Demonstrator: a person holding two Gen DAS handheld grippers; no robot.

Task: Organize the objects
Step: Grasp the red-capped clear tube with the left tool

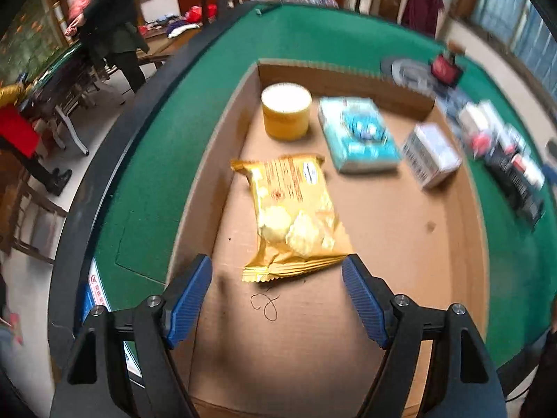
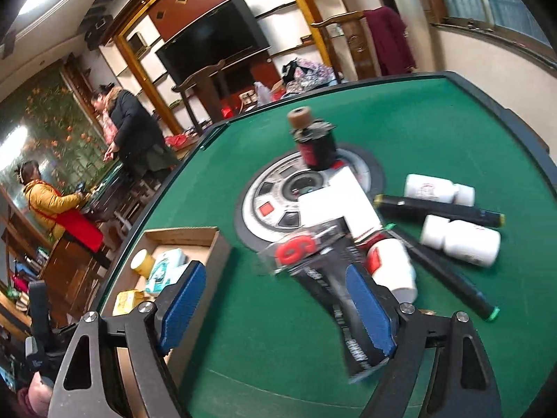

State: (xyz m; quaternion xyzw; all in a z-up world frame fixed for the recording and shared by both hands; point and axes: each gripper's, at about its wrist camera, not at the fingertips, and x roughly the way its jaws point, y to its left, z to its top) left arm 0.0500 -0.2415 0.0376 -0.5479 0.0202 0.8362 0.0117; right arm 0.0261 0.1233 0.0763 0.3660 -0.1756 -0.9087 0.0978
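Observation:
A shallow cardboard box [image 1: 390, 264] lies on the green table [image 1: 195, 101]. In it are a gold snack packet [image 1: 292, 212], a yellow round tub [image 1: 286, 111], a teal and white packet [image 1: 358, 134] and a small white carton [image 1: 431, 155]. My left gripper [image 1: 276, 292] is open and empty just above the box floor, at the packet's near end. My right gripper [image 2: 275, 304] is open over the table; a black package with a red tag [image 2: 327, 264] lies beside its right finger. The box also shows in the right wrist view [image 2: 195, 244].
Loose items lie on the felt: two white bottles [image 2: 438, 188] [image 2: 463, 240], black markers [image 2: 438, 210], a white box [image 2: 339, 205], a white cup [image 2: 393, 264] and a dark bottle with a brown cap [image 2: 313, 142] on the table's round centre panel [image 2: 264, 205]. Two people stand at the far left.

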